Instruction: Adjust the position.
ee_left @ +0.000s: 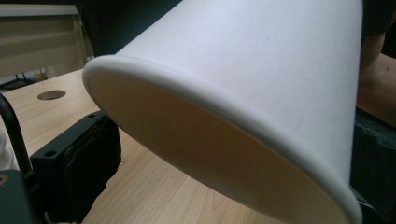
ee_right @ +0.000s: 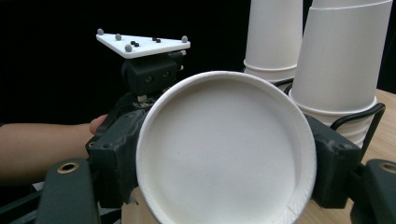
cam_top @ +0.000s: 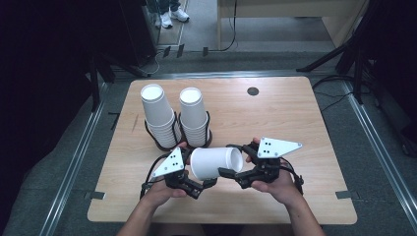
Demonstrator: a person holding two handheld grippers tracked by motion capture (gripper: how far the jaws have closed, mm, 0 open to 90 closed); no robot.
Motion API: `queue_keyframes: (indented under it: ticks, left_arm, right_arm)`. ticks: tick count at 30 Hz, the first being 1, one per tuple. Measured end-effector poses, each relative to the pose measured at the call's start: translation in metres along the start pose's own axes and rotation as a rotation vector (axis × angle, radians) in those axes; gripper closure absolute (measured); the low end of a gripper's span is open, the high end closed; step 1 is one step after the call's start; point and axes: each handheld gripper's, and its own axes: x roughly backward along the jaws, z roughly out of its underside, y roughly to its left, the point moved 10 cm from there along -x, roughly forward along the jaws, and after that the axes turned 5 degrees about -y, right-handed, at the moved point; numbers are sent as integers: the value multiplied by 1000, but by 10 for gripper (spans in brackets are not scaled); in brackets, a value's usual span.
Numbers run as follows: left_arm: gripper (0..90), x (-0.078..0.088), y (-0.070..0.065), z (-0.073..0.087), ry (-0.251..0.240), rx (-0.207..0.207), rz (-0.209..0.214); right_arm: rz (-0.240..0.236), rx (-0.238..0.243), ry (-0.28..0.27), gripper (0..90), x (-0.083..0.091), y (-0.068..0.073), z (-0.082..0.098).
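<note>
The white paper cup (cam_top: 216, 162) is lying on its side above the worktop (cam_top: 275, 118), its long axis running between the hands and its mouth facing the right claw (cam_top: 231, 173), which is pinching its rim. The left claw (cam_top: 196, 184) is clamped on its base end, both hands level.

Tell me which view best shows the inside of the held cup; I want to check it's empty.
The right gripper view: it looks straight into the cup, showing a bare white bottom. The high view shows the cup sideways, mouth toward the right claw. The left gripper view shows its rim and outer wall.
</note>
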Motion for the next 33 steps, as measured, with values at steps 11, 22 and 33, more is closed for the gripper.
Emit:
queue_keyframes:
  ticks: [11, 22, 33]
  left_arm:
    - [5, 4, -4, -1, 0, 35, 42]
    - [0, 0, -8, 4, 66, -28, 22]
    - [0, 2, -8, 4, 62, -46, 33]
  right_arm:
    - [-24, 2, 8, 249, 2, 2, 0]
    - [-46, 30, 63, 250, -1, 7, 6]
    - [-48, 40, 80, 249, -2, 7, 7]
